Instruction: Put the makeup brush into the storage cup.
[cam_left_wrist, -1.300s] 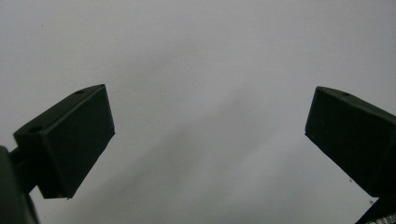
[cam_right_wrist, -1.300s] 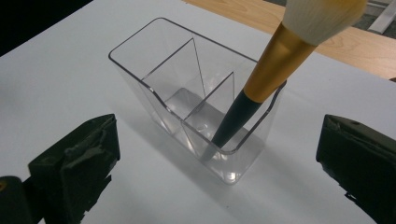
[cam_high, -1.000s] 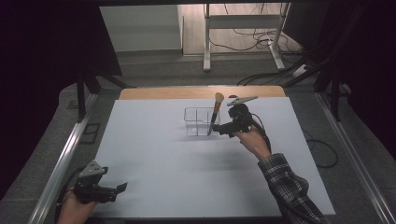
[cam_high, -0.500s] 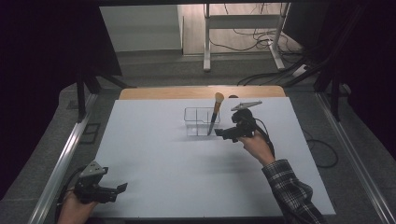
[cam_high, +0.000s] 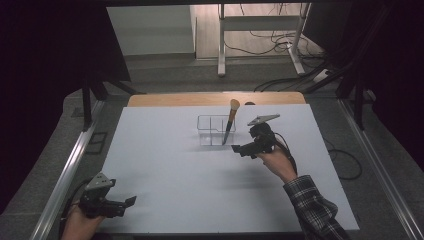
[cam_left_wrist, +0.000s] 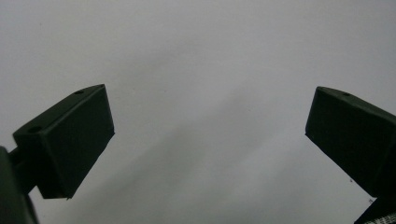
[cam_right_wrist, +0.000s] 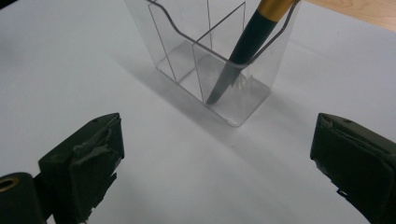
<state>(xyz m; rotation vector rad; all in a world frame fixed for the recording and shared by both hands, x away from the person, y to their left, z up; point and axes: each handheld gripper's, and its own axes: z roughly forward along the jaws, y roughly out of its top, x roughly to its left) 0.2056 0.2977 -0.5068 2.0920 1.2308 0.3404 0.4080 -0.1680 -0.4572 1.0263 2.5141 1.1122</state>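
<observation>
A clear plastic organizer (cam_high: 214, 129) (cam_right_wrist: 201, 60) with divided compartments stands on the white table (cam_high: 200, 190). A makeup brush (cam_high: 230, 120) (cam_right_wrist: 243, 49) with a dark handle, gold ferrule and tan bristles leans upright in its right end compartment. My right gripper (cam_high: 238, 148) (cam_right_wrist: 215, 158) is open and empty, just to the right and in front of the organizer, jaws pointing at it. My left gripper (cam_high: 126, 202) (cam_left_wrist: 210, 144) rests open near the table's front left corner, with bare white surface between its jaws.
A wooden strip (cam_high: 215, 98) runs along the table's far edge. Metal rails (cam_high: 70, 160) flank both sides. Beyond stand a desk frame (cam_high: 260, 40) and floor cables (cam_high: 280, 80). The right gripper's cable trails over the table's right side.
The right gripper has let go of the brush and backed away from the organizer toward the person, dropping lower. The brush stays leaning in the organizer. The left gripper has barely moved.
</observation>
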